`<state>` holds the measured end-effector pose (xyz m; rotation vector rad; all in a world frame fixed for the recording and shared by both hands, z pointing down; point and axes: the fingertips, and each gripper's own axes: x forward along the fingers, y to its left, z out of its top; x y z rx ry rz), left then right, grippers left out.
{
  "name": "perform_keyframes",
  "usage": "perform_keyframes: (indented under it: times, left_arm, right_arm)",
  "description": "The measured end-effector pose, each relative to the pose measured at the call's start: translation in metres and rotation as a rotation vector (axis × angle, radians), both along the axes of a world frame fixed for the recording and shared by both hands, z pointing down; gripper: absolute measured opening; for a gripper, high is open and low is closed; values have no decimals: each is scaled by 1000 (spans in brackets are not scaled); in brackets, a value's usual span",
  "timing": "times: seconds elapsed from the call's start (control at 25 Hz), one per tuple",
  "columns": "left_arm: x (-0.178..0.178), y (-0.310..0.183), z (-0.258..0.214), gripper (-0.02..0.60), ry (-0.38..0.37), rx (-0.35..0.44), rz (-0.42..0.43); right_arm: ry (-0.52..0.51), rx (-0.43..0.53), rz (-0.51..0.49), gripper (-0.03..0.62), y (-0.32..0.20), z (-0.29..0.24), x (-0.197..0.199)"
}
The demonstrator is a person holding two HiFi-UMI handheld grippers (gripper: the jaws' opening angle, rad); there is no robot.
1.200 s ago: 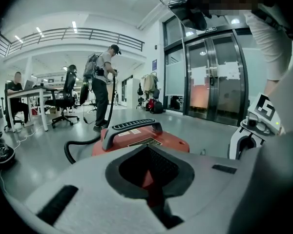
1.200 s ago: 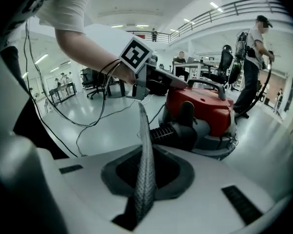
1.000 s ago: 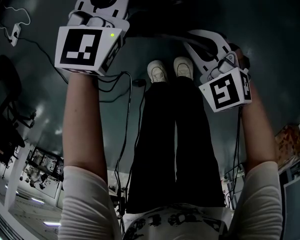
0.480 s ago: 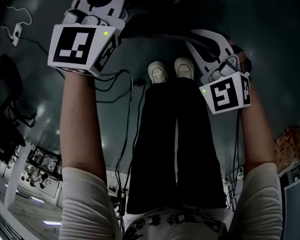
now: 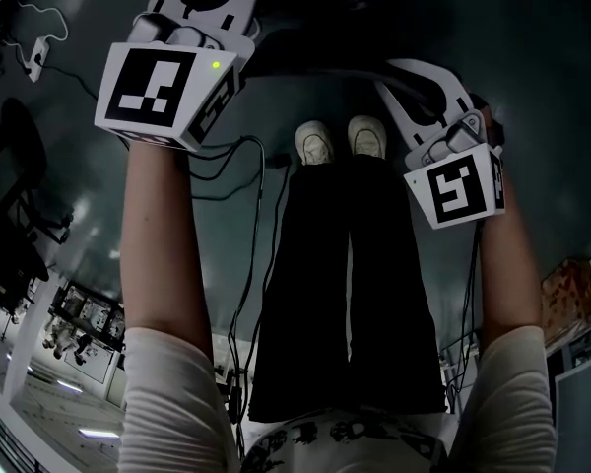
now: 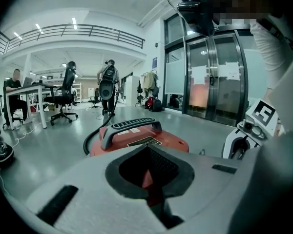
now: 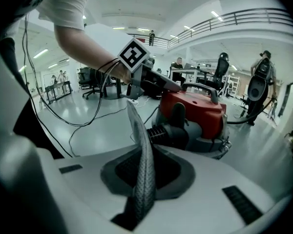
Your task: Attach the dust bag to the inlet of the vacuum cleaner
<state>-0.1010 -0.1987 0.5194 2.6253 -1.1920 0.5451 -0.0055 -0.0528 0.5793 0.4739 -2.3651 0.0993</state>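
Dust bag point(image 7: 139, 130), by the look of it a thin grey woven sheet, sits edge-on in the right gripper point(image 7: 144, 191). The jaws are clamped on it, just short of the red vacuum cleaner point(image 7: 195, 113) on its dark ribbed side. Likely light, soft and easy to crease, so hold near whatever stiff collar it has; none is visible. Left gripper point(image 6: 149, 179) has its jaws together with nothing clearly in them, close by the vacuum cleaner's top.
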Motion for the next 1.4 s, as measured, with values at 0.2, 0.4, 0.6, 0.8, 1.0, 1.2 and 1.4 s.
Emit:
perform_keyframes:
  times: [0.2,0.4,0.6,0.8,1.0,1.2,1.4]
  left_arm:
    - [0,0,2,2,-5,1,-10]
    - [0,0,-1,2,1,-1,-11]
    - [1,2,-2,2,-3,2,1]
    - [1,2,-4,2,0,16,8]
    - [3,2,-3,2,9,-3,18]
    - [2,3,-4,2,6,-8,26]
    - [7,5,-7,2,21,13,32]
  right_arm:
    - [-19,-20,3,29,-4,4,2]
    - [-41,-22,1,34,-6,0,-6]
    - [-55,-27,11,34,-5,-1,-2]
    - [-57,-65,68,35,-7,1,4]
    - [-49,-55,80,40,-10,-1,-2]
    - [-83,-83,162,41,-13,-1,1]
    - [-100,-120,217,40,-13,3,8]
